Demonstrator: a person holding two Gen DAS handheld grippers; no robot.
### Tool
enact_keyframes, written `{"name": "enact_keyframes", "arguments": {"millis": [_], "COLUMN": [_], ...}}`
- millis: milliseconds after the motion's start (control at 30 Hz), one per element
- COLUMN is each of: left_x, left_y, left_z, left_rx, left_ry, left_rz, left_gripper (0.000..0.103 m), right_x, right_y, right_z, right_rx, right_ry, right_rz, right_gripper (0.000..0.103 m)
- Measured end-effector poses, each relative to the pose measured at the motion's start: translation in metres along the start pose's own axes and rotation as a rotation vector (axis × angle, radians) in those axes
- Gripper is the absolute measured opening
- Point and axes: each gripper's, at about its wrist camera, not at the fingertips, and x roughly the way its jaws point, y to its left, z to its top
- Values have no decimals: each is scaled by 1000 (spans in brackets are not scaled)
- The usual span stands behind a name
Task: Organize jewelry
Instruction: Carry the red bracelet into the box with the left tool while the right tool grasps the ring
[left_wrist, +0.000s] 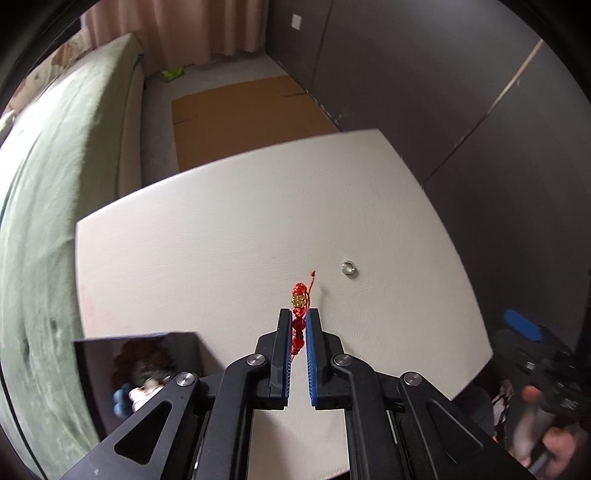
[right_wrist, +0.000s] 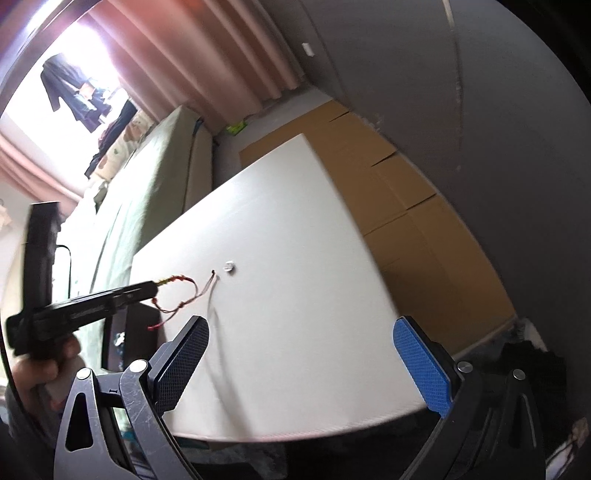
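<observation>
The left gripper (left_wrist: 299, 317) is clamping its blue pads on a red-and-gold beaded string bracelet (left_wrist: 299, 301), holding it above the white square table (left_wrist: 184, 240). A small silver ring (left_wrist: 348, 267) is lying on the tabletop nearby. The right gripper (right_wrist: 299, 354) is hovering with jaws wide apart, holding nothing.

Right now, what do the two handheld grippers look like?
Both are black with angular linkage arms and round silver pivot bolts. The left gripper has two long, narrow fingers lined with ribbed blue pads. The right gripper has wider fingers with textured pads, one bright blue, one darker.
</observation>
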Motion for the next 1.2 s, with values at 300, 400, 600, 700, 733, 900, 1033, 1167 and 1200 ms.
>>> {"name": "enact_keyframes", "arguments": {"millis": [300, 400, 600, 700, 733, 900, 1033, 1167, 1200], "left_x": [-49, -63, -81, -86, -87, -92, -95, -93, -93], "left_y": [32, 51, 84, 96, 99, 113, 120, 122, 121], "left_z": [-15, -21, -34, -43, -45, -54, -58, -61, -62], "left_rx": [-44, -64, -117, -142, -151, -179, -194, -207, -209], "left_ry": [-73, -87, -103, -101, -100, -102, -103, -101, -100], "left_rz": [40, 57, 89, 92, 93, 104, 110, 99, 93], "left_gripper": [7, 7, 7, 7, 7, 7, 7, 7, 7], "right_x": [44, 67, 107, 122, 125, 137, 143, 144, 144], "right_y": [50, 63, 79, 85, 87, 99, 112, 121, 123], "right_z": [22, 34, 50, 53, 53, 50, 43, 33, 31], "right_rx": [-100, -126, -204, -259, -275, -343, -429, -497, -507], "right_ry": [70, 109, 222, 272, 282, 310, 302, 280, 278], "right_rz": [32, 26, 6, -29, -41, -101, -201, -299, -307], "right_gripper": [81, 71, 44, 35, 34, 32, 25, 15, 14]}}
